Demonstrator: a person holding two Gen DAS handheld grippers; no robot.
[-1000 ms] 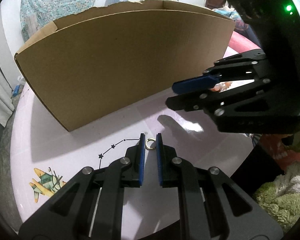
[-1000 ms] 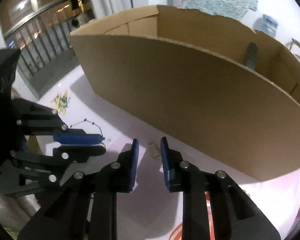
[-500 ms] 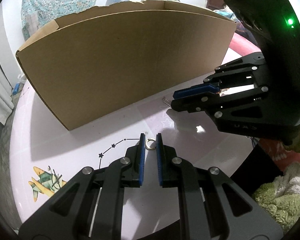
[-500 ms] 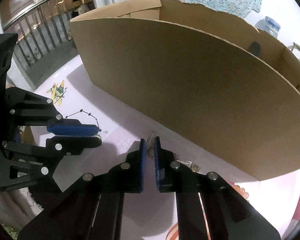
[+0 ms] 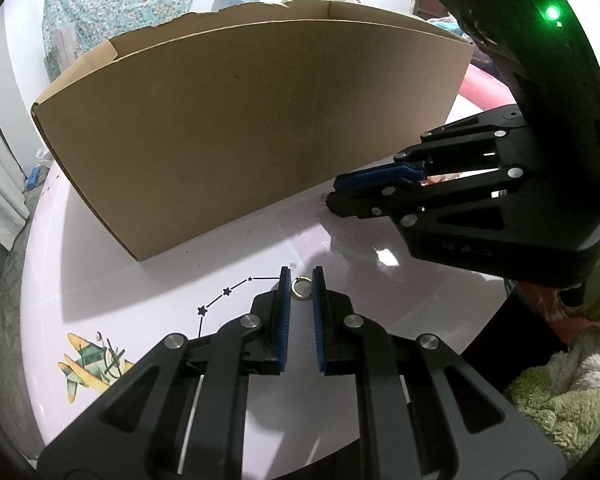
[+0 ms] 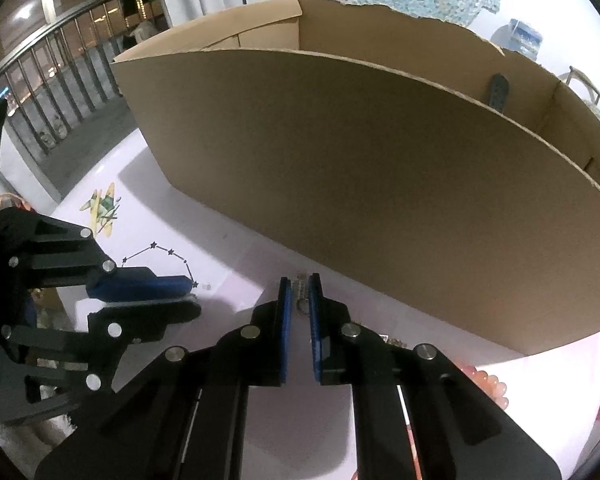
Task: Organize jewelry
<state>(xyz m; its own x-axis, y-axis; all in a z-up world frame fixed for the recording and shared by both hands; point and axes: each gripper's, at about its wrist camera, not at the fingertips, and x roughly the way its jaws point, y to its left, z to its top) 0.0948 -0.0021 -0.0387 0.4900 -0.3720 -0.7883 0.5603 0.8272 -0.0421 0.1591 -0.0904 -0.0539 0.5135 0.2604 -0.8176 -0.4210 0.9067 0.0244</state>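
Gold ring [image 5: 301, 288] sits pinched in the left claw [image 5: 301, 286] on the table [image 5: 140, 300].

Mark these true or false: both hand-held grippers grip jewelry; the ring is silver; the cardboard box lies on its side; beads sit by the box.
1. The left hand-held gripper is shut on a ring. True.
2. The ring is silver. False: it is gold.
3. The right hand-held gripper is shut on a small chain-like earring. True.
4. The cardboard box lies on its side. False: it stands upright, open at the top.
5. Orange beads lie on the table near the box. True.
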